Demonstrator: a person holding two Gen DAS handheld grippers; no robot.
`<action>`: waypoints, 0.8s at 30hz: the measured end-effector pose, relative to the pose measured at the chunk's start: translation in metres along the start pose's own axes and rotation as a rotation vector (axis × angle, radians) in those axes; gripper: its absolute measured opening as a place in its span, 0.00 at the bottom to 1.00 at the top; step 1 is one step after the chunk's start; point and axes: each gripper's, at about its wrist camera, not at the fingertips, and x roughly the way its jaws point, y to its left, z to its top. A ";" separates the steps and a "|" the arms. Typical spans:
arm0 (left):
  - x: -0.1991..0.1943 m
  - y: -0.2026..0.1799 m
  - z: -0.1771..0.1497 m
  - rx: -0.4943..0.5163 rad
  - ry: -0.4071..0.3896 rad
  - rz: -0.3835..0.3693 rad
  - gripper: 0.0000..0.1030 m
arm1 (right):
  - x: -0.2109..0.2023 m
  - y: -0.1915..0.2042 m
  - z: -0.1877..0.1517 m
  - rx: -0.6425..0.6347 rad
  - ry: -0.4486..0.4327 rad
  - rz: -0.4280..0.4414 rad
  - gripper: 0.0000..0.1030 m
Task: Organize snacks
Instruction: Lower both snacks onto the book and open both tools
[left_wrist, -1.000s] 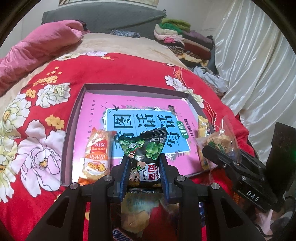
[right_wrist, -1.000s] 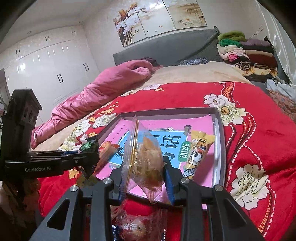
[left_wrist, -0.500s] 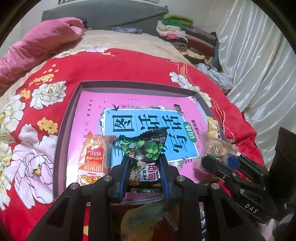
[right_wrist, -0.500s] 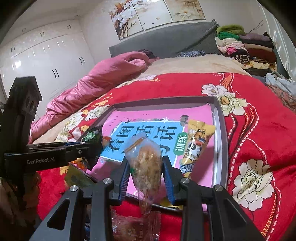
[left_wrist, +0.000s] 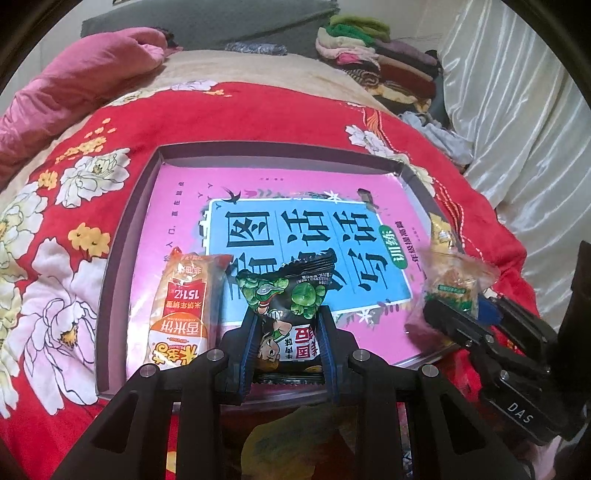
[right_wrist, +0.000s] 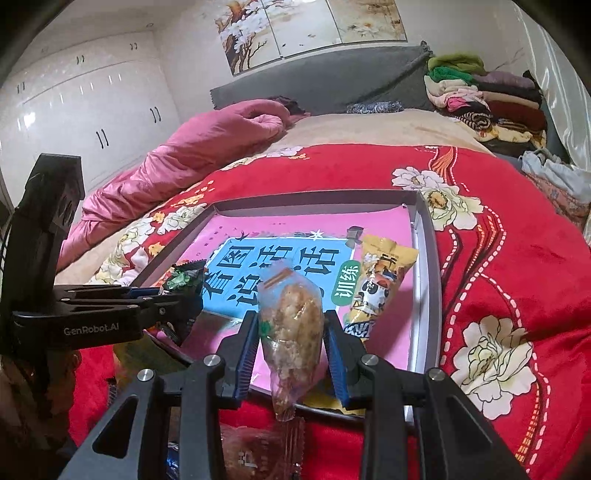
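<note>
The left claw (left_wrist: 287, 341) pinches a black-and-green snack bag (left_wrist: 286, 295) over the near edge of a shallow box (left_wrist: 122, 236) lying on the red flowered bedspread (left_wrist: 258, 114). The right claw (right_wrist: 293, 341) pinches a clear bag of biscuits (right_wrist: 293, 325) over the box's near right part. In the box an orange rice-cracker packet (left_wrist: 183, 306) lies near left and a yellow packet (right_wrist: 380, 280) along the right wall.

A black-and-green pea packet (left_wrist: 286, 310) stood upright, clamped in the left gripper (left_wrist: 287, 345) over the tray's (left_wrist: 122, 236) near edge. A clear pastry bag (right_wrist: 291, 325) was clamped in the right gripper (right_wrist: 292, 354). An orange packet (left_wrist: 183, 308) lay flat at the tray's left side, a yellow packet (right_wrist: 380, 284) at its right.
</note>
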 end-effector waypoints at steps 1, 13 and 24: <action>0.000 0.000 0.000 0.001 0.001 0.001 0.30 | 0.000 0.000 0.000 -0.003 -0.001 -0.004 0.34; -0.002 0.000 -0.001 0.003 -0.004 -0.005 0.30 | -0.005 -0.001 0.001 0.000 -0.016 -0.012 0.39; -0.003 0.002 -0.004 -0.003 -0.001 -0.002 0.30 | -0.017 -0.001 0.004 -0.019 -0.064 -0.043 0.44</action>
